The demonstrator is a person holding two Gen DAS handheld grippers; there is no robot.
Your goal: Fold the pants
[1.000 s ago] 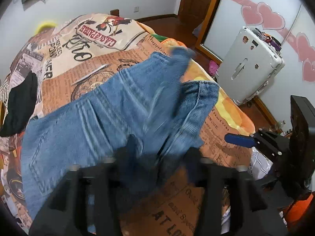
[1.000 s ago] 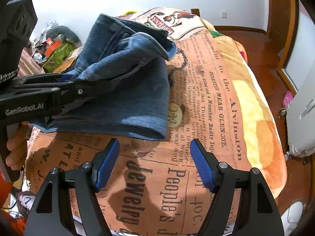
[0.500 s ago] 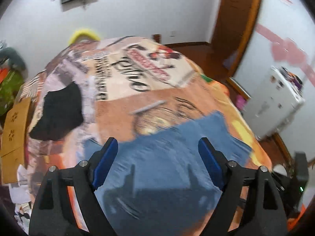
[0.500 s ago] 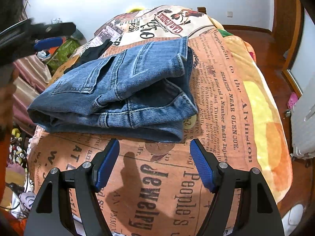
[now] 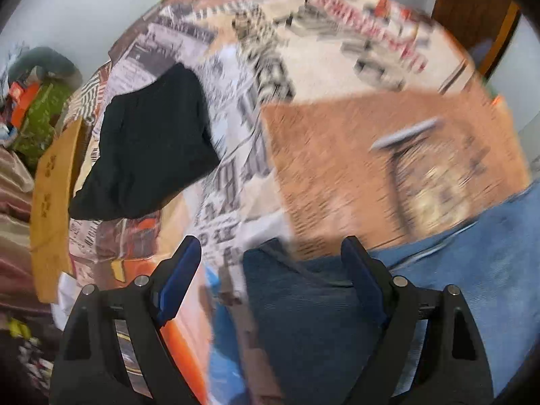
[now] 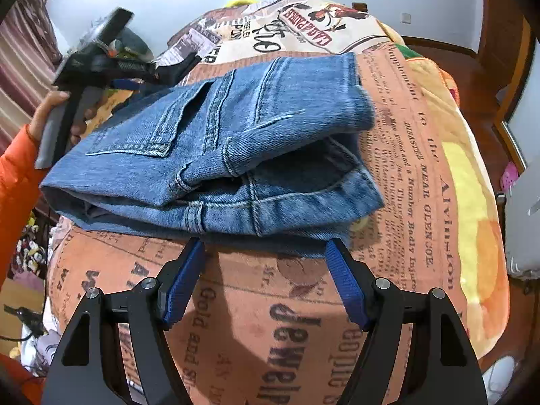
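Note:
The blue jeans (image 6: 219, 141) lie folded in layers on the printed bed blanket (image 6: 303, 320), back pocket up. My right gripper (image 6: 265, 246) is open at the jeans' near edge, with only blanket between its blue pads. A hand in an orange sleeve holds my left gripper (image 6: 162, 71) at the jeans' far left side. In the blurred left wrist view, that left gripper (image 5: 271, 253) is open and points steeply down over a corner of the jeans (image 5: 472, 270). The denim lies below its pads, and they do not press on it.
A black garment (image 5: 148, 148) lies on the blanket's left part. A cardboard box (image 5: 54, 202) and clutter stand beside the bed on the left. A white suitcase (image 6: 526, 236) stands off the bed's right edge. A wooden door (image 5: 472, 10) is at the back right.
The left gripper let go of the raised jeans leg, which now lies folded on the rest. It then swung left and tipped downward. The right gripper edged closer to the jeans.

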